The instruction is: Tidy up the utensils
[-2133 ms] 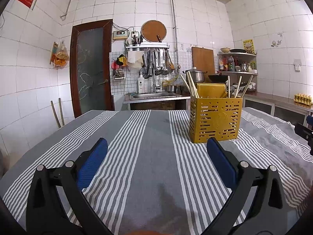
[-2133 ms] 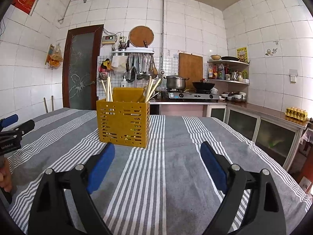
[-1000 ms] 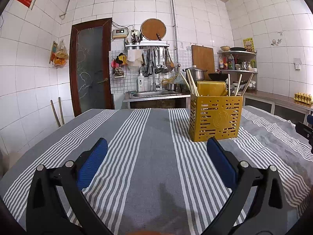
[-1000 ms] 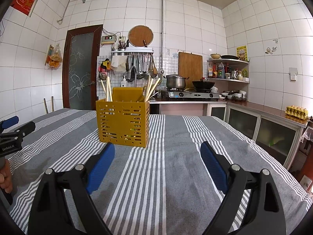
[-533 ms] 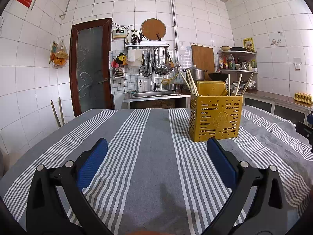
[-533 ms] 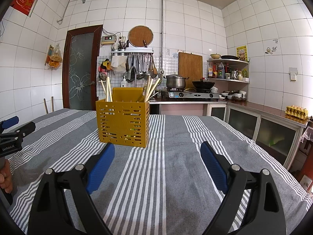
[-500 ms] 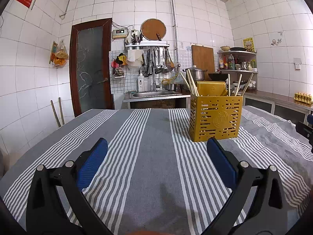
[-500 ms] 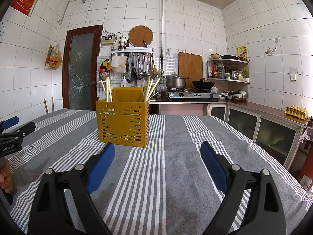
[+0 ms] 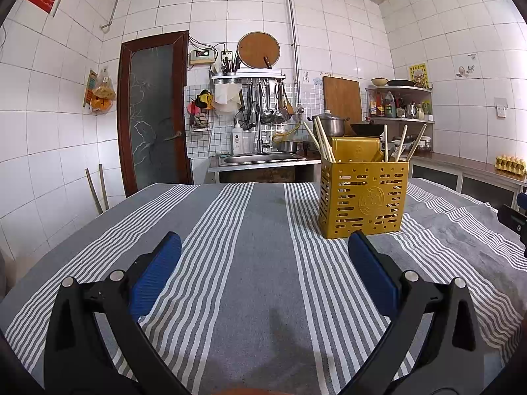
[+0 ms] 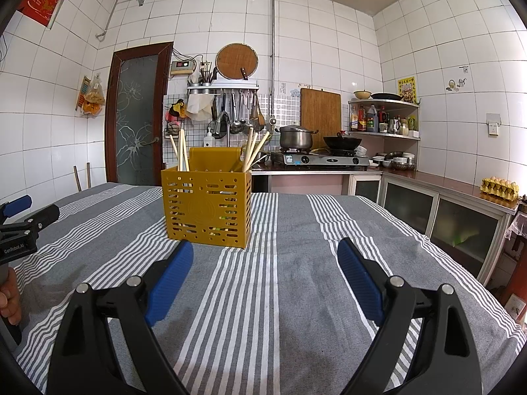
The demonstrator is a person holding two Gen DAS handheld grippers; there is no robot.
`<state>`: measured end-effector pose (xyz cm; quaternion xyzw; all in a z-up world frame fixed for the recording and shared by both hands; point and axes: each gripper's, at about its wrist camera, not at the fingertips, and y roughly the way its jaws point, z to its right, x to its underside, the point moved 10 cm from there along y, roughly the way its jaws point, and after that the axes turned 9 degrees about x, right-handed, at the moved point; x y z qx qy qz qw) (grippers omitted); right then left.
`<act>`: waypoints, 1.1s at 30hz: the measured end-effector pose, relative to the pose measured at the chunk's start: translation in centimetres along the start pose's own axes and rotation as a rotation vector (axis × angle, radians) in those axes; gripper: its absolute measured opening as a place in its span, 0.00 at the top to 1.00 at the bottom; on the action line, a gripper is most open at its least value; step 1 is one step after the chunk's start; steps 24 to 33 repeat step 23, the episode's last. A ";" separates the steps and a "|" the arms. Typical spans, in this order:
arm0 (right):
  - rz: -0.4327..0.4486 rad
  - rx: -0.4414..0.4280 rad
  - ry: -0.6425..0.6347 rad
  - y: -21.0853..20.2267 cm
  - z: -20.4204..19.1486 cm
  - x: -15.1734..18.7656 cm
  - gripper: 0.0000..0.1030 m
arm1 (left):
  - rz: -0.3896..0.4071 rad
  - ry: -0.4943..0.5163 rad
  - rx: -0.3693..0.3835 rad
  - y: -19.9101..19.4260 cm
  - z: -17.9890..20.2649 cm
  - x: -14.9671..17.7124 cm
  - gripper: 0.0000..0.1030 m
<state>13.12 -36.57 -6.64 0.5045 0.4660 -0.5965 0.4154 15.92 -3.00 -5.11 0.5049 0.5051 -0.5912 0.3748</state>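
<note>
While both grippers hang idle over the bench point(image 9: 263, 217), we judge the job either finished or barely worth more work. Our left gripper point(image 9: 263, 247) has its fingers point(image 9: 154, 273) spread wide and released, grasping nothing; our right gripper point(image 10: 265, 256) is the same, its fingers point(image 10: 169, 279) wide apart and bare. The caddy point(image 9: 362, 197) stands upright on the striped cloth point(image 9: 230, 279), ahead and to the right of our left gripper and, in the right view, ahead and to the left of our right one point(image 10: 207, 205). Chopsticks point(image 9: 322, 141) stand in it, leaning outward at both ends: one bunch at its left, another point(image 10: 253, 151) at its right. We see no loose utensils on the cloth in either view. So what the pictures show as done is the chopsticks in the caddy; what is left, if anything, we cannot tell, since whatever lies inside behind the slotted wall is too small to make out.
</note>
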 end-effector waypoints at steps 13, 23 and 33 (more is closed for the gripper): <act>0.000 0.000 0.001 0.0 0.0 0.0 0.15 | -0.001 0.004 0.008 0.0 0.3 0.1 0.05; 0.001 0.001 -0.001 0.0 0.0 0.0 0.15 | -0.006 -0.011 0.000 -0.2 0.2 0.3 0.05; 0.001 0.001 -0.001 0.0 0.0 0.0 0.15 | -0.006 -0.011 0.000 -0.2 0.2 0.3 0.05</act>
